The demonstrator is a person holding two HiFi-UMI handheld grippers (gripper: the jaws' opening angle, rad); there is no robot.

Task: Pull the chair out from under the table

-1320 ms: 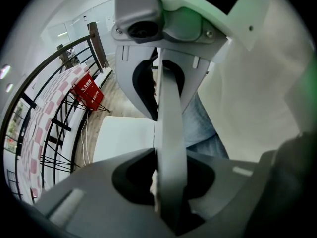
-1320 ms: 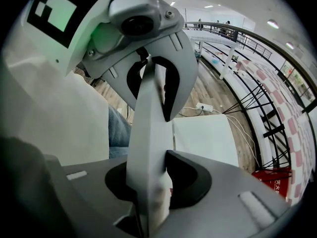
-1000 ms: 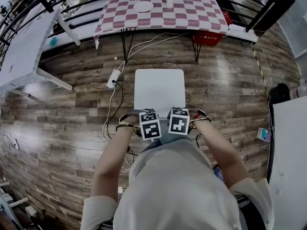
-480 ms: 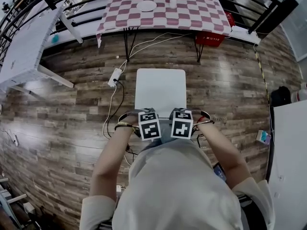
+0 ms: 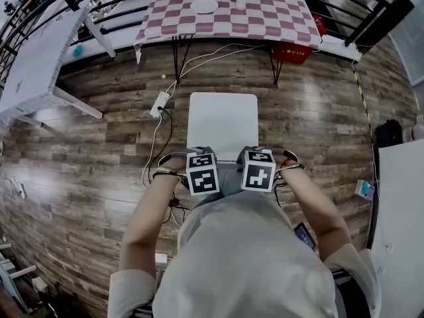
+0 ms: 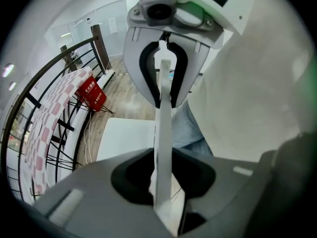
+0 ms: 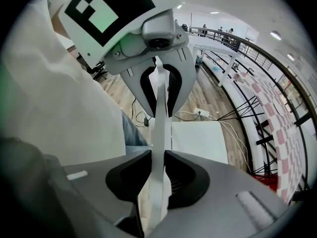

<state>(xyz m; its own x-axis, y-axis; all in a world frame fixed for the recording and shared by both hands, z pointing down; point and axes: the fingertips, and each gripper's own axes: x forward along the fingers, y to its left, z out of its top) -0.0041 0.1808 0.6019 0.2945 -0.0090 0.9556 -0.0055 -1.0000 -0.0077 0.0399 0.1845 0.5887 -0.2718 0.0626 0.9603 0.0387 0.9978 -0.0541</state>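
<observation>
A white chair (image 5: 222, 121) stands on the wood floor, clear of the table with the red-checked cloth (image 5: 265, 18). Both grippers sit side by side on the top of its thin white backrest (image 6: 163, 128), pointing steeply down. My left gripper (image 5: 203, 172) is shut on the backrest edge, which runs between its jaws (image 6: 162, 192). My right gripper (image 5: 258, 170) grips the same edge (image 7: 160, 128) beside it, its jaws (image 7: 157, 192) having just closed a little tighter. The person's body hides the backrest in the head view.
A power strip (image 5: 158, 105) with cables lies on the floor left of the chair. A red box (image 5: 288, 53) sits under the table, a white plate (image 5: 204, 6) on it. A white table (image 5: 33, 65) stands at left, another white surface (image 5: 401, 197) at right.
Both marker cubes look larger and a bit farther apart, so the grippers have risen slightly with the backrest. The chair seat stays in about the same spot.
</observation>
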